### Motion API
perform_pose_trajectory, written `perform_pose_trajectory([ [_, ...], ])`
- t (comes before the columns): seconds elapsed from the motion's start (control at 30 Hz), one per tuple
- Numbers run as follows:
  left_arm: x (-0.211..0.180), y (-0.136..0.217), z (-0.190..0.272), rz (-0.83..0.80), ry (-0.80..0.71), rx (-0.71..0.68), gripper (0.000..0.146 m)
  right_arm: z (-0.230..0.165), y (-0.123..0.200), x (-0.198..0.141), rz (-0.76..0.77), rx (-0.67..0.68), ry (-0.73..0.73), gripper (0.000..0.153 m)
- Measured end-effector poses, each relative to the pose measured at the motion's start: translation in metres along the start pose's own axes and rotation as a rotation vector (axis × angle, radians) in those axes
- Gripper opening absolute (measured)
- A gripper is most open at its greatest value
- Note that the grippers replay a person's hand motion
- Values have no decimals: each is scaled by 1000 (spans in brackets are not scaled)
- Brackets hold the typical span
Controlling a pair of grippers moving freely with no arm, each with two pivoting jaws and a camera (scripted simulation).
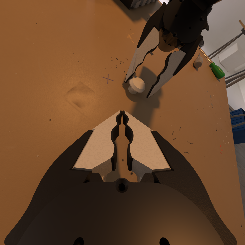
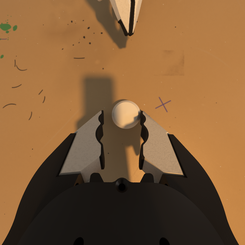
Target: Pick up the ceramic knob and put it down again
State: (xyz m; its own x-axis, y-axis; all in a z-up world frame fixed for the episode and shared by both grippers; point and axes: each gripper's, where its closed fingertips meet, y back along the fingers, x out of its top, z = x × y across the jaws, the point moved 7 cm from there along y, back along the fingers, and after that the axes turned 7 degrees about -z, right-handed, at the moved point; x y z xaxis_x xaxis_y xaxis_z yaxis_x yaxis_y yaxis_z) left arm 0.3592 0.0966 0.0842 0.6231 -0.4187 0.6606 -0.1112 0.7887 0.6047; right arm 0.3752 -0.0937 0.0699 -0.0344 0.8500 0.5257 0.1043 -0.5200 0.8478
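The right gripper (image 2: 122, 112) was seen with its jaws spread apart, nothing held, pointed down at a brown table (image 2: 198, 132). The ceramic knob (image 2: 125, 114), a pale round piece, was found between the two fingertips and resting on the table. It lay off-centre in the gap: in the right wrist view its edge appeared to touch or nearly touch the right-hand fingertip, while a clear space was left on the other side. Whether contact was actually made could not be told.

In that view only the knob's round top was shown, so its long axis was judged to run upward, toward the camera. In the left wrist view the knob (image 1: 136, 85) was seen from the side, with a wide cap above a narrower stem, tilted slightly. There the right gripper (image 1: 136, 88) was shown straddling it, tips close to the table.

The left gripper (image 1: 122, 111) was seen with its fingers pressed together and empty, near the knob but clearly the farther of the two. A squeeze by the right gripper was judged to be the next step.

A purple cross mark (image 2: 163, 104) lay just beside the knob. Only the left wrist view showed a green-handled screwdriver (image 1: 217, 71) and a second pale knob-like piece (image 1: 198, 62) near the table edge.
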Motion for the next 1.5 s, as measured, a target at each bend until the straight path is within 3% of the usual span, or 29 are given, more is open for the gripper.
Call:
perform_pose_trajectory([
  [0.13, 0, 0, 0, -2, -1, 1, 1, 3, 3, -3, 7, -10, -22, 42],
  [0.47, -1, 0, -2, -2, 1, 3, 1, 9, 10, -9, 11, -46, -60, 42],
  [0.83, -2, 0, -3, -4, 2, 5, 1, 22, 20, -9, 22, -194, -155, 42],
  [1.27, -3, -3, -3, -8, 5, 0, 0, 38, 14, -11, 16, -283, -490, 42],
  [1.47, -3, -3, -2, -9, 4, -3, 1, 32, 13, -4, -15, -294, -509, 42],
  [1.5, -3, -3, -2, -9, 4, -3, 1, 31, 15, -3, -11, -295, -500, 54],
])
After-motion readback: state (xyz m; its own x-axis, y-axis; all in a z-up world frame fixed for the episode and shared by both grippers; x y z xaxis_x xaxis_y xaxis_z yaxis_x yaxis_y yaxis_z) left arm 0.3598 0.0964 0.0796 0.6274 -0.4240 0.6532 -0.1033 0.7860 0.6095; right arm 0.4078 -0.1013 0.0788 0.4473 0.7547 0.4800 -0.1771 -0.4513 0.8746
